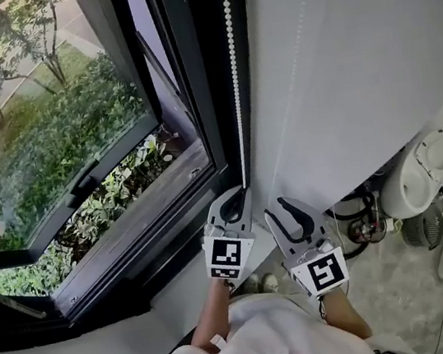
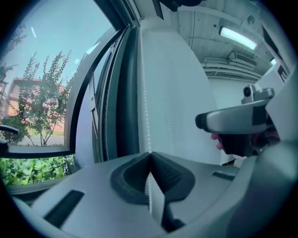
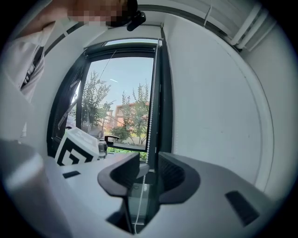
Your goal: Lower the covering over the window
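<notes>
White beads of the blind's chain run straight down the dark window frame, and the left gripper has its jaws pressed together on that strand, near the sill. The right gripper waits just beside it, jaws apart, with the chain passing between the pads but not pinched. The covering itself shows nowhere across the glass, which is bare to the shrubs outside, so it appears to be rolled up above the frame and the lowering barely begun. The step in hand looks like a hand-over-hand draw. It is best done by pulling the clamped strand straight down along its own line, not out from the white wall. The right jaws should close on the same strand before the left lets go, so the beads neither slip nor jump. If the covering does not descend, the other side of the loop is the one to take. No brand, label or lettering can be read; the marker cube on each gripper carries only black-and-white square patterns.
</notes>
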A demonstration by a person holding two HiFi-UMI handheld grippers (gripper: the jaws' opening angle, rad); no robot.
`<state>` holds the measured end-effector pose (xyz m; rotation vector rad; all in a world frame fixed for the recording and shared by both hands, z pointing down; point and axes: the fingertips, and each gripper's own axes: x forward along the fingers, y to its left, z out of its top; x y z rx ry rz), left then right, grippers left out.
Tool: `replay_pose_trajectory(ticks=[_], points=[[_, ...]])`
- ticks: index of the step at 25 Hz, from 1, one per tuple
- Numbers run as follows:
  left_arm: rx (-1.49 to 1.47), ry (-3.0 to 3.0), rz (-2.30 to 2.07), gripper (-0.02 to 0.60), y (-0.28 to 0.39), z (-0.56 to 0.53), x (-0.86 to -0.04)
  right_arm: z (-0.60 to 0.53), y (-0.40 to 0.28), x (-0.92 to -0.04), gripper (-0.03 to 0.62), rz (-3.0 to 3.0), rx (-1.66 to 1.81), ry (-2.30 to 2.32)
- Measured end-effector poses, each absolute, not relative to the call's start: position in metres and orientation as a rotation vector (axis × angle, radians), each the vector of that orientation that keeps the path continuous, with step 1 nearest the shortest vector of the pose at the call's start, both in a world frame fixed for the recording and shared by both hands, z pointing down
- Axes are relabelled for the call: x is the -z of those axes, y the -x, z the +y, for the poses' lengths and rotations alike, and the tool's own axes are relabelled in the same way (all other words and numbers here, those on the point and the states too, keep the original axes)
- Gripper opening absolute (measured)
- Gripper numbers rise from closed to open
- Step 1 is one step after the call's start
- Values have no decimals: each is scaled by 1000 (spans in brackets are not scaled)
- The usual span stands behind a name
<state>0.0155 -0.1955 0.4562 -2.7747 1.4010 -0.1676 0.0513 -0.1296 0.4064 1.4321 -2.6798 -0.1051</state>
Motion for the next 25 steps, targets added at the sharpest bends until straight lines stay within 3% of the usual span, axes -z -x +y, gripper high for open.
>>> replay_pose_trajectory(ticks=[16,20,25], points=[[175,2864,1314,14,-14,-156,-464,-155,-11,-304,111,-2899,334,-1261],[162,2881,1295,14,-15,-150,-463,-160,-5,-289,83,-2915,372,-1250],[161,2893,1270,14,-17,-147,-465,-164,-3,-289,5,-2931,340,-1254]])
